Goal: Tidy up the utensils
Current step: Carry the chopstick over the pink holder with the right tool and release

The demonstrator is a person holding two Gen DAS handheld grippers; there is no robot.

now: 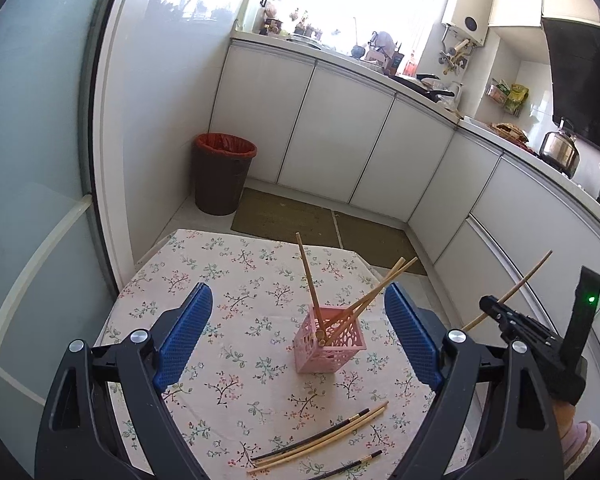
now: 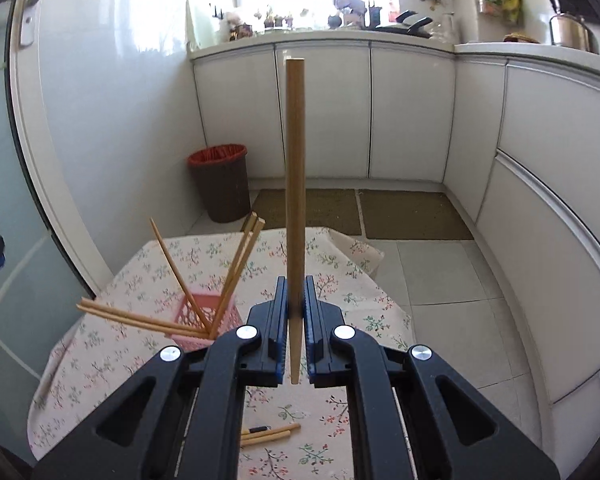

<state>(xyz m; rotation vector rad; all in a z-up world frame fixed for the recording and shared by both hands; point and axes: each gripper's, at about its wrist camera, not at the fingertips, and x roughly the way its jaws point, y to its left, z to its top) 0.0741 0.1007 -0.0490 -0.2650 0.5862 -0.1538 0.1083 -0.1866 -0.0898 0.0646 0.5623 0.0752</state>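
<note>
A pink lattice holder (image 1: 330, 339) stands on the floral tablecloth (image 1: 228, 280) with several wooden chopsticks (image 1: 309, 276) leaning out of it; it also shows in the right wrist view (image 2: 198, 316). My left gripper (image 1: 298, 332) is open and empty, its blue pads either side of the holder and above it. My right gripper (image 2: 296, 300) is shut on a wooden chopstick (image 2: 295, 168) that points up and away, to the right of the holder. The right gripper also shows in the left wrist view (image 1: 496, 312) with its chopstick (image 1: 516, 288). Several loose chopsticks (image 1: 324, 436), wooden and black, lie on the cloth near me.
The small table (image 2: 360, 292) stands in a kitchen corner. A brown bin with a red liner (image 1: 222, 176) sits on the floor beyond it. White cabinets (image 1: 340, 132) run along the back and right. Mats (image 1: 300, 220) lie on the tile floor. A glass door (image 1: 28, 160) is at the left.
</note>
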